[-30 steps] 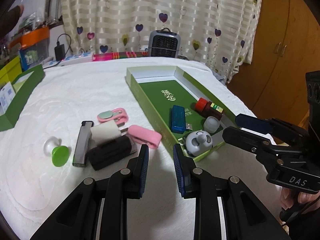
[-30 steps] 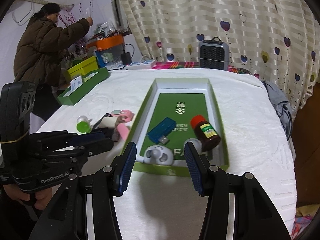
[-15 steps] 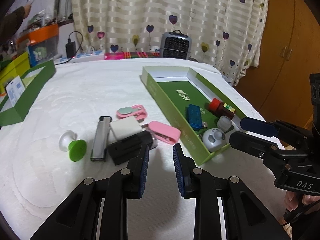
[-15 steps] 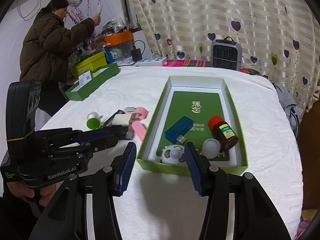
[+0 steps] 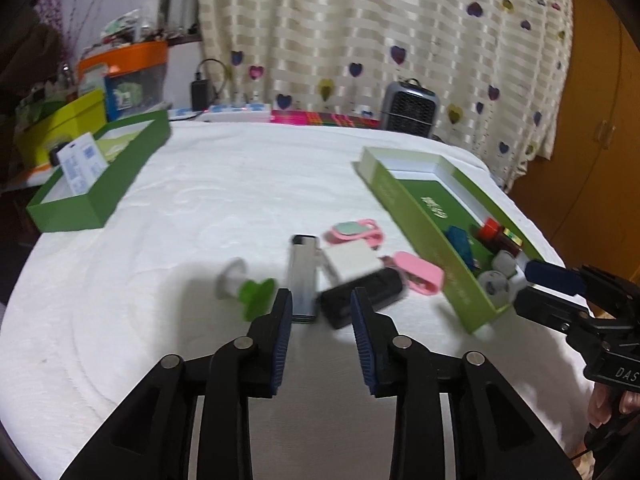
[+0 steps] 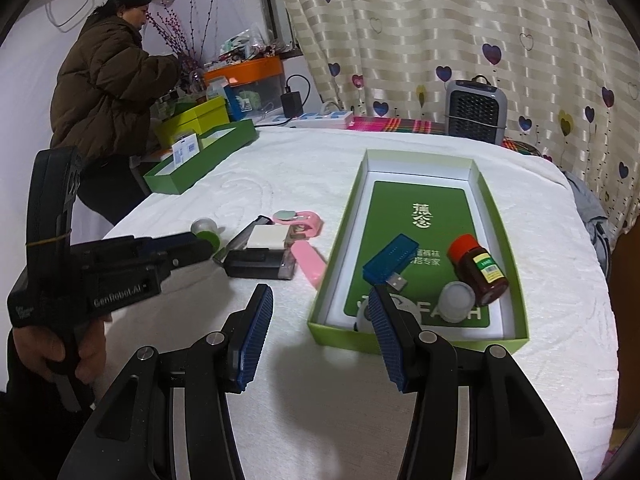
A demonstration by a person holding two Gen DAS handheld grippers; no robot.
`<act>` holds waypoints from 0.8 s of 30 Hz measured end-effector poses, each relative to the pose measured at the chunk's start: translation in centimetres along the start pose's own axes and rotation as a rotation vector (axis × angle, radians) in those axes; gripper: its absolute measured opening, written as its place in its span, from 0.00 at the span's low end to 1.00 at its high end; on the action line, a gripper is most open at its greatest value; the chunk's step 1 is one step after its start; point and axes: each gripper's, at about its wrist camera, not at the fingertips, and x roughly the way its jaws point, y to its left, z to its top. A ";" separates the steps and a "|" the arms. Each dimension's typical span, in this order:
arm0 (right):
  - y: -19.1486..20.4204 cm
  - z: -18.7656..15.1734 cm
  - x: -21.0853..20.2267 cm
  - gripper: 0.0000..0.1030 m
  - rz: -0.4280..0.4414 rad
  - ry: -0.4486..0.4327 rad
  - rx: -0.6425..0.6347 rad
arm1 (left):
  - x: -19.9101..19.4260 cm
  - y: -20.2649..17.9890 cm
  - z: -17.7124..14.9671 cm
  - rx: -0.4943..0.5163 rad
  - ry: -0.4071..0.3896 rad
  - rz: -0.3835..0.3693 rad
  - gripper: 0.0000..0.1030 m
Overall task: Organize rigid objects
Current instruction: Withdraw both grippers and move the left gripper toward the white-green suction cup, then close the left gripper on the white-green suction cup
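L tongs (image 5: 321,312) seen opening, nothing gripped, just short of black block (image 5: 362,295); R tongs (image 6: 320,316) parted, empty, by green tray (image 6: 416,342).

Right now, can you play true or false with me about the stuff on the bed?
1. The brown bottle lies in the green box. True.
2. The blue USB stick is outside the box. False: it lies inside.
3. The left gripper holds the lighter. False: its jaws are opening, with nothing between them.
4. The pink clip lies outside the box. True.
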 end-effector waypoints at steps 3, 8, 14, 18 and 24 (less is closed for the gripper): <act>0.3 0.0 0.1 0.50 0.008 0.001 -0.009 | -0.1 0.9 0.0 -0.009 -0.007 0.023 0.31; 0.7 0.1 0.1 0.50 0.019 -0.001 -0.020 | -0.1 2.0 0.3 -0.013 -0.019 0.053 0.36; 0.7 0.0 0.4 0.50 0.023 0.006 -0.019 | 1.4 3.4 0.7 0.008 0.009 0.069 0.41; 0.7 0.1 0.5 0.50 0.025 0.009 -0.020 | 2.5 3.7 0.9 0.028 0.032 0.058 0.42; 0.7 0.1 0.8 0.50 0.023 0.015 -0.019 | 4.0 4.2 1.1 0.040 0.077 0.007 0.44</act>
